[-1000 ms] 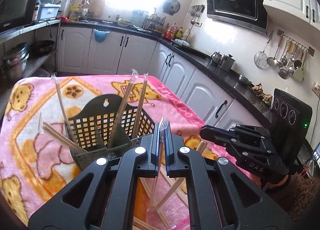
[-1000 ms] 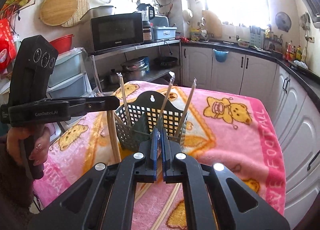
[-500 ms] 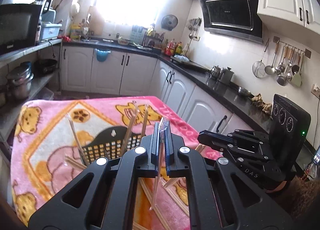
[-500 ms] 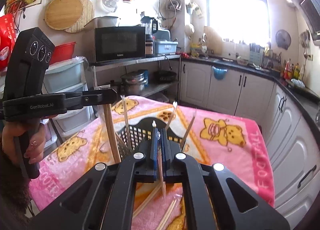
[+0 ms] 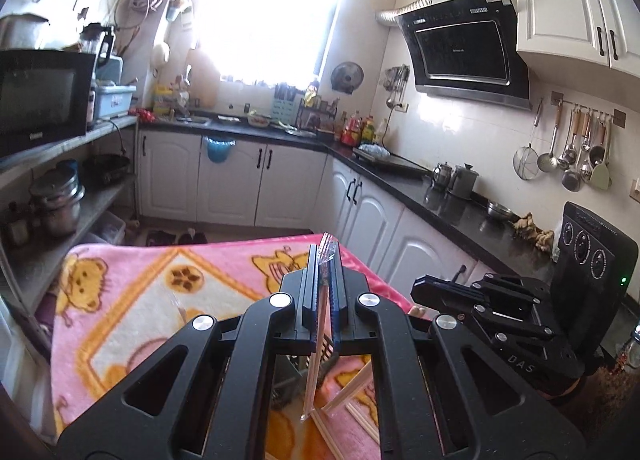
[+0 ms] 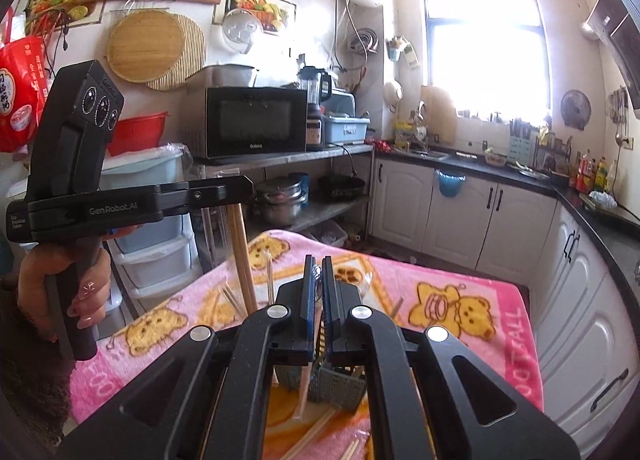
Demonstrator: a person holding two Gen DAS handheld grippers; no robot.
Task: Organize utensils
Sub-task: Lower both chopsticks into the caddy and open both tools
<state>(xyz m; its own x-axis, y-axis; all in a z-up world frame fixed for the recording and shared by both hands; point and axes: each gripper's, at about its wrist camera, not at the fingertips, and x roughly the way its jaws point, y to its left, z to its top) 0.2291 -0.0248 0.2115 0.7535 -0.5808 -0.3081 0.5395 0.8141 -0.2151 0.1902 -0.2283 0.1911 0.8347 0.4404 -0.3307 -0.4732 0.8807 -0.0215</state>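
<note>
My left gripper (image 5: 325, 272) is shut on a pair of wrapped chopsticks (image 5: 314, 372) that hangs down between its fingers, high above the table. My right gripper (image 6: 317, 280) is also shut on a wrapped pair of chopsticks (image 6: 305, 392), its lower end hanging beside the dark mesh utensil basket (image 6: 334, 384). In the right wrist view the left gripper (image 6: 224, 194) shows at left with its chopsticks (image 6: 245, 260) hanging down. The basket holds several wrapped chopsticks and is mostly hidden behind the gripper bodies. Loose chopsticks (image 5: 344, 396) lie on the pink blanket (image 5: 132, 300).
The table is covered by the pink bear blanket (image 6: 460, 300). More loose chopsticks (image 6: 310, 430) lie near the basket. White cabinets (image 5: 404, 236) and a black counter run along the right. Shelves with pots (image 5: 56, 200) stand at left.
Both grippers have risen well above the table, each lifting a wrapped pair of chopsticks. The basket has dropped low in both views, behind the gripper bodies.
</note>
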